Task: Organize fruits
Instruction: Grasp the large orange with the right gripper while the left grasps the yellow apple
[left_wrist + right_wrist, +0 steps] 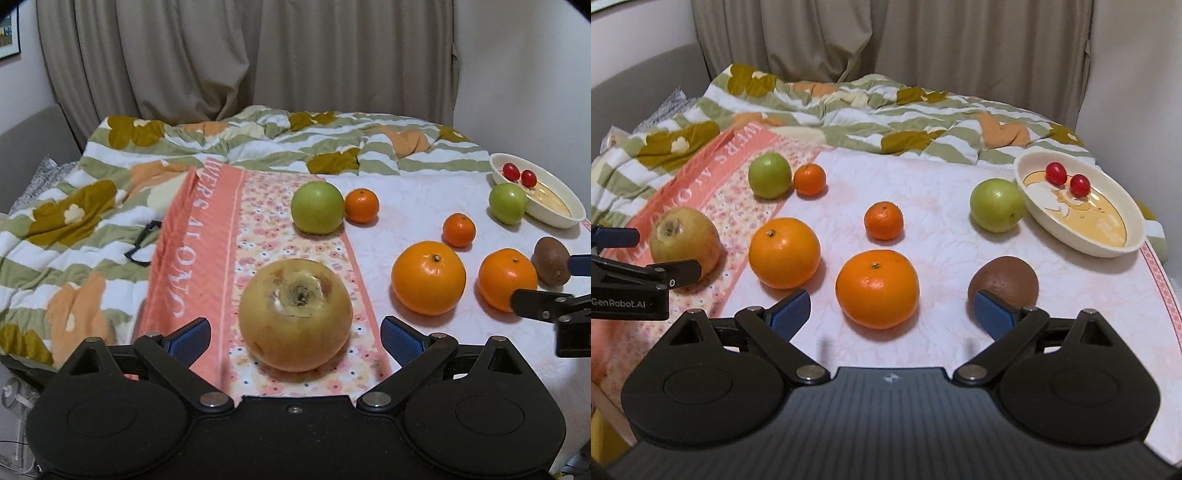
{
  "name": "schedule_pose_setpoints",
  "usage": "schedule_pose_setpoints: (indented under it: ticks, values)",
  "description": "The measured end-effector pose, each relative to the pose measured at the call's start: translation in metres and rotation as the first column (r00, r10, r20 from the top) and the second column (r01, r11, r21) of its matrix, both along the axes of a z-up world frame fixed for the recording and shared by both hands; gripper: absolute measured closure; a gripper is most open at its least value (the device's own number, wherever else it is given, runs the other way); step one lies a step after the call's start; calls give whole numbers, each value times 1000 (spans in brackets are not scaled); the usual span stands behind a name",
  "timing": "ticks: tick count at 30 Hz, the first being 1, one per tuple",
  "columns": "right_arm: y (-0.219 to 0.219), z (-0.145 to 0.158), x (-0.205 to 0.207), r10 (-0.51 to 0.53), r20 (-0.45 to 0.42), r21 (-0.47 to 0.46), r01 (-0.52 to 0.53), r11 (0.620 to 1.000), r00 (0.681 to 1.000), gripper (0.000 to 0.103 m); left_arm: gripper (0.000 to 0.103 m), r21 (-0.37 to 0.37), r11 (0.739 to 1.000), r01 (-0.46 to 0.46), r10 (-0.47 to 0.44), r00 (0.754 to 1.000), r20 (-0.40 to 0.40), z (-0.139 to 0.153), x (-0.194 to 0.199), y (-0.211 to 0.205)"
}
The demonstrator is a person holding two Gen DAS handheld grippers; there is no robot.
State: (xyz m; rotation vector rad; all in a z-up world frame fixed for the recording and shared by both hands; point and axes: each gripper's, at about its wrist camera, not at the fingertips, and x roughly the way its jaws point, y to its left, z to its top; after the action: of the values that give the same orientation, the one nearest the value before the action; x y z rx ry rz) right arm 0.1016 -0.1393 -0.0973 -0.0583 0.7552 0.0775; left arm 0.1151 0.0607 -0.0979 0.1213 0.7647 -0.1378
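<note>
My left gripper point(295, 338) is open, its jaws either side of a yellow-brown pear point(295, 314) on the pink floral cloth, apart from it. My right gripper point(892, 312) is open around a large orange point(877, 288), not touching. A brown kiwi point(1004, 282) lies just beyond its right finger. A second large orange point(785, 253), two small mandarins point(884, 220) point(810, 180) and two green apples point(770, 176) point(996, 205) sit on the white cloth. A cream bowl point(1115, 243) holds two red cherry tomatoes point(1055, 172).
A rumpled striped floral quilt point(110, 192) covers the bed behind and to the left. Black glasses point(142, 240) lie on it. Curtains point(240, 55) hang at the back. The table's right edge point(1167, 295) is near the bowl.
</note>
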Motion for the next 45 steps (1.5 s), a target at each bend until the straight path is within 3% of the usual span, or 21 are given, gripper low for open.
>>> schedule_pose_setpoints:
  ticks: [8,15,33,35,45]
  values:
    - [1,-9,11,18,-9,2,-18,1000,1000,0,5,9,1000,-12,12,1000,-17,-6,15,-2]
    - [5,-14,18,37,-24,-1,-37,999,999,1,23,10,1000,3,-2,999,-37,-10,22,-2]
    - [6,-21,27,46,-51,-3,-47,999,998,21,24,-3,1000,9,-9,999,-36,-9,4,4]
    - [6,-21,28,54,-51,-3,-54,999,997,28,24,-2,1000,11,-11,999,-35,-10,4,4]
    - [5,-11,21,64,-27,2,-64,998,998,29,24,-24,1000,1,-2,999,-47,-5,-6,3]
